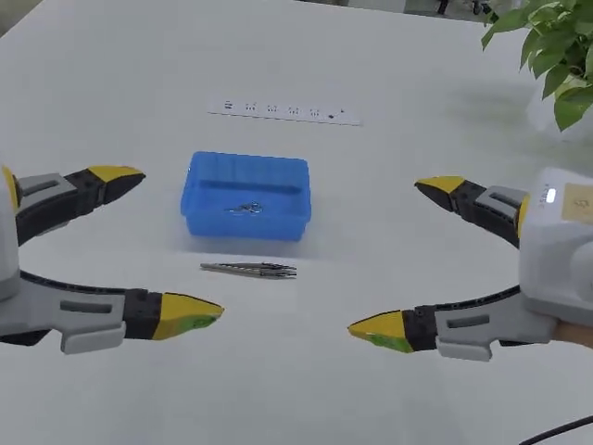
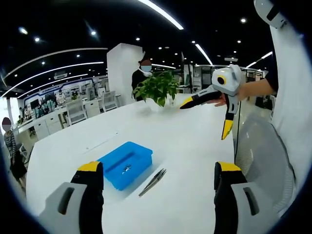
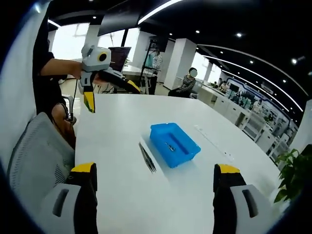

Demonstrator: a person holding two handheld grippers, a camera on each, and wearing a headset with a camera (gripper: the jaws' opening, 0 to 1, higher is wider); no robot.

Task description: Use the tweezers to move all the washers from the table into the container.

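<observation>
Container (image 1: 246,195), blue, rectangular, open-topped: centre of the head view, on the white table (image 1: 389,83). Small metallic pieces (image 1: 246,208) on its floor, possibly washers; too small to tell. Tweezers (image 1: 248,269): lying flat just below the container in frame, apart from it, touched by neither gripper. Left gripper (image 1: 178,243): lower left, jaws spread wide, holding nothing. Right gripper (image 1: 385,256): lower right, jaws likewise spread, holding nothing. Power strip (image 1: 283,111): white, above the container. Plant (image 1: 547,56): upper right corner. Cable (image 1: 561,430): dark, bottom right edge. Mesh chair (image 3: 34,156): left of the right gripper view, beside the table edge.
</observation>
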